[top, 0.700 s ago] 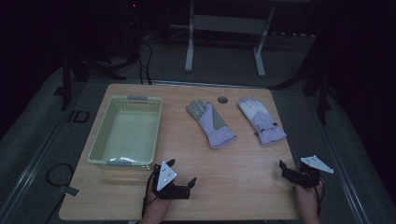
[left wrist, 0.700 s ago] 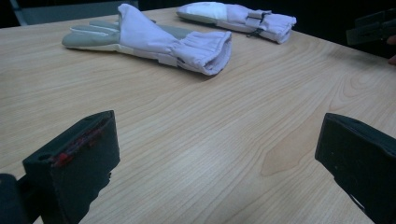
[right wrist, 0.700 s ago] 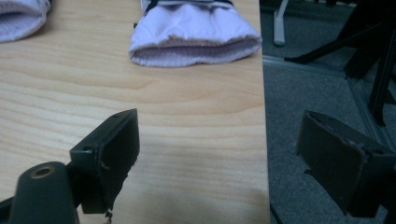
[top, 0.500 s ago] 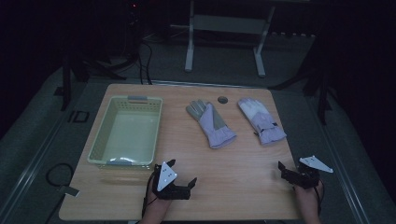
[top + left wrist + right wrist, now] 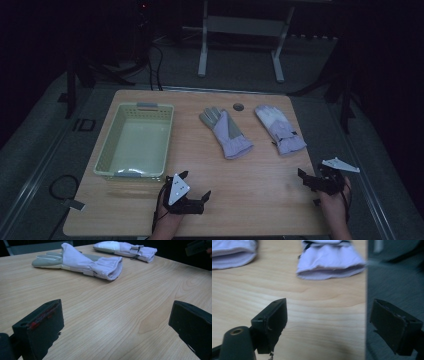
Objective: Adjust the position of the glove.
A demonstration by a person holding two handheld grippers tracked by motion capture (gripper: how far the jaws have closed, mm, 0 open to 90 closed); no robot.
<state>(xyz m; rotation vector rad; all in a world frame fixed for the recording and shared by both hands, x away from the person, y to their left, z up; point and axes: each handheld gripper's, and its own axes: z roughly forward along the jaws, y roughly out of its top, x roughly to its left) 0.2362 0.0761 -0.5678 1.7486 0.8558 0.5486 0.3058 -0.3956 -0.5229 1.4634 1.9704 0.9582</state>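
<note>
a: what's on the table (image 5: 260,175)?

b: a pale wood-grain top. two soft lilac fabric gloves lie flat on its far half. the left glove (image 5: 226,132) has a grey palm patch and a gathered, ribbed cuff turned toward the person; the right glove (image 5: 280,129) has a whitish back panel and a dark strap near the cuff. they lie well apart from each other, and a small dark round disc (image 5: 238,107) sits between them, farther back.

a: anything else?

b: a pale green plastic basket (image 5: 106,156) with slotted walls, rectangular, on the left side of the table.

a: and the grippers?

b: the left gripper (image 5: 192,192) rests low at the near edge, just beside the basket's near right corner, its black blocky jaws spread wide with nothing between them. its own view looks across bare wood at the left glove's cuff. the right gripper (image 5: 306,179) sits at the table's near right edge, held by a hand (image 5: 334,207), jaws also wide apart and empty, pointing at the right glove's open cuff, with one jaw out past the table's edge.
</note>
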